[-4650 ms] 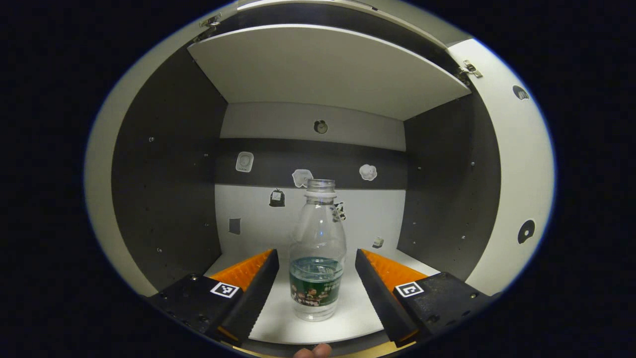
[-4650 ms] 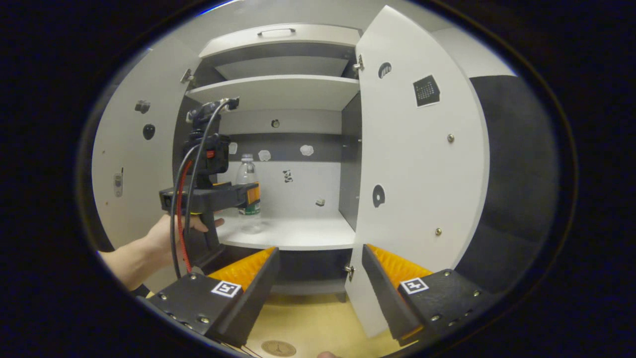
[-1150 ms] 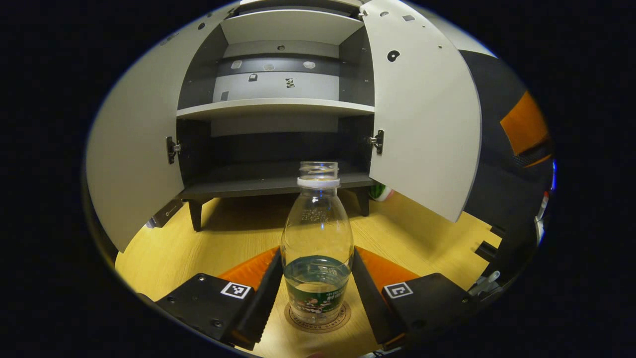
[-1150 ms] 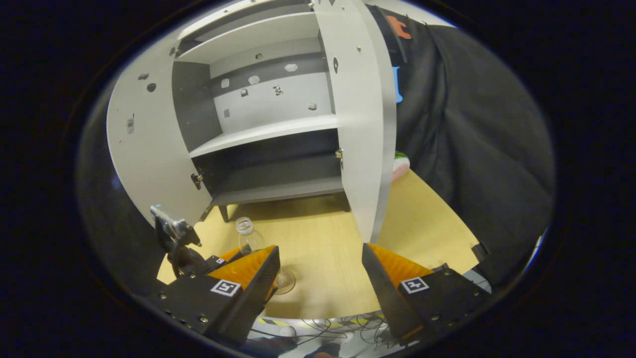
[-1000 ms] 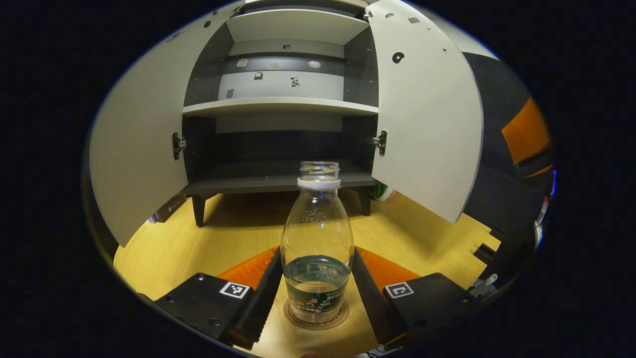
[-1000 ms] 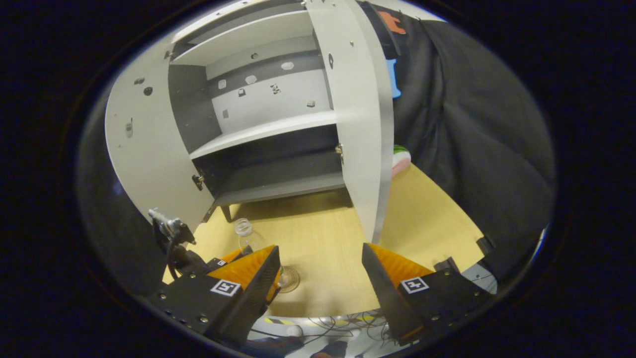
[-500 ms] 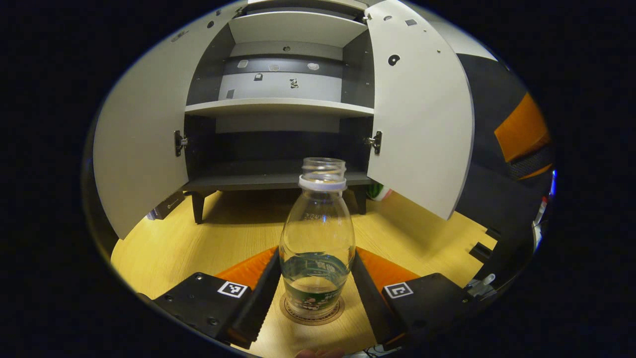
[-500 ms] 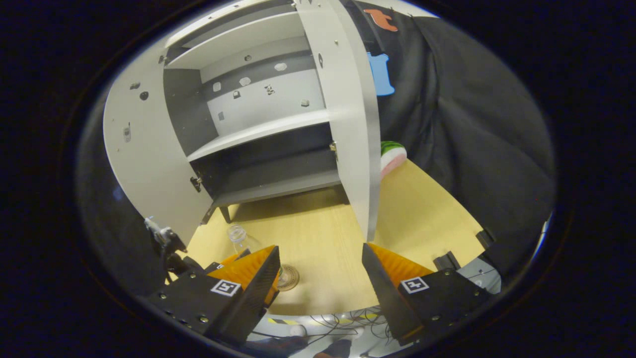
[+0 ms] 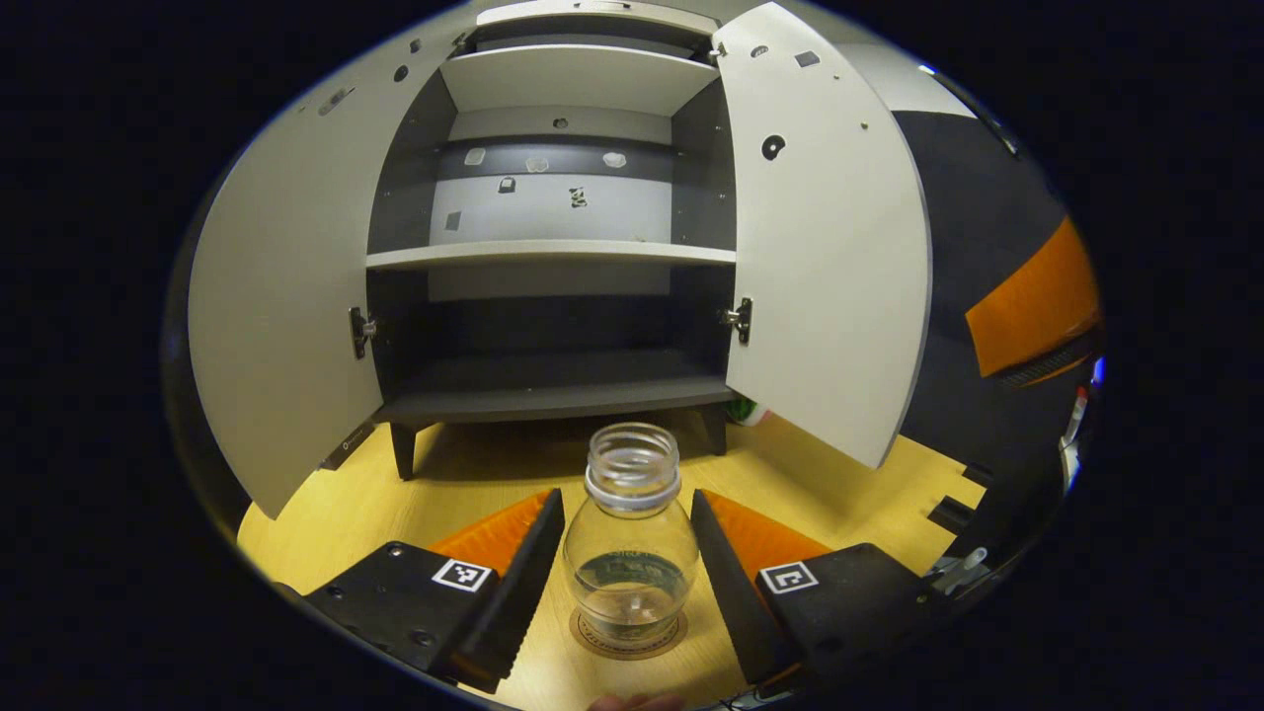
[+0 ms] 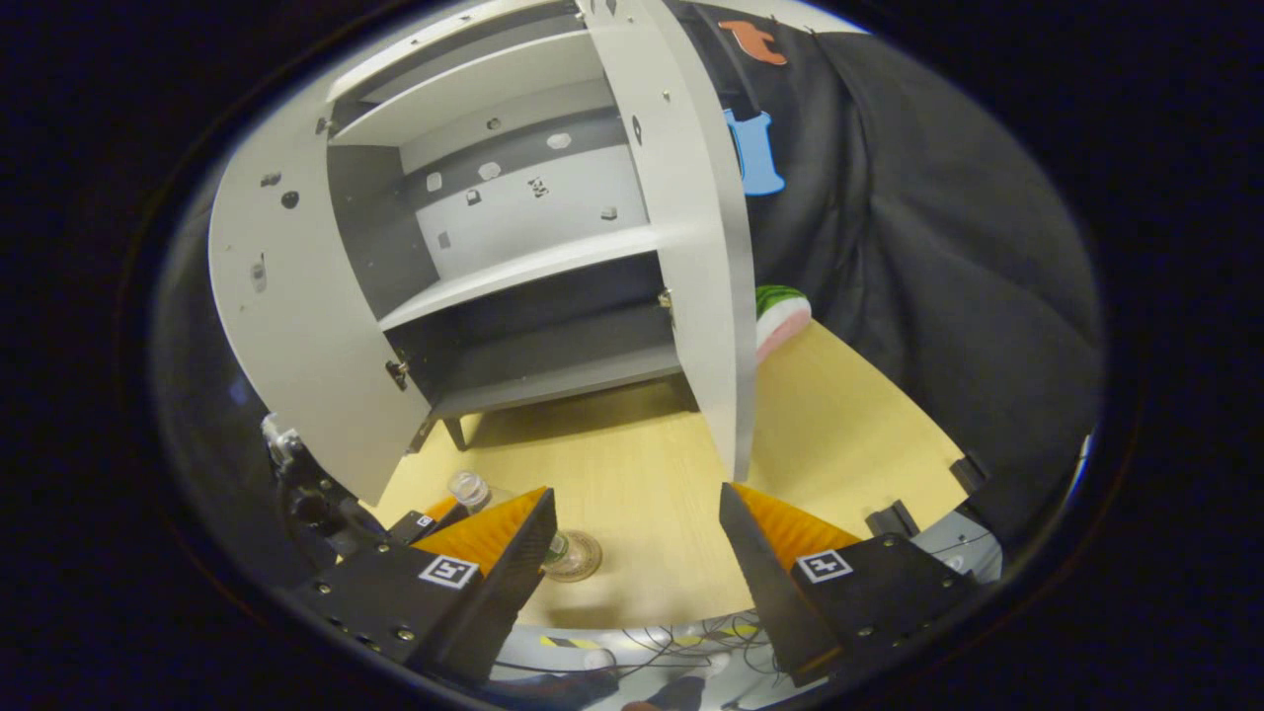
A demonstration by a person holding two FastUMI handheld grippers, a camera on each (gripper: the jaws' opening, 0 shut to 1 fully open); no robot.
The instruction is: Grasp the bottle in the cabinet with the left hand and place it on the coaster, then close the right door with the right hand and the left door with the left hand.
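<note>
On the yellow wooden floor [image 9: 474, 474] before the cabinet [image 9: 553, 257], the bottle [image 9: 630, 538] is standing on the round coaster [image 9: 630, 632], upright, its open mouth pointing up. From the left gripper view I am seeing both doors face on, the left door [image 9: 281, 286] and the right door [image 9: 825, 247], both standing open. The right gripper view is giving the right door [image 10: 691, 227] nearly edge-on, and a watermelon-coloured thing [image 10: 780, 311] behind it. My left gripper [image 9: 627, 553] is flanking the bottle with small gaps each side, not pressing. My right gripper [image 10: 637, 538] is spread wide, holding nothing.
</note>
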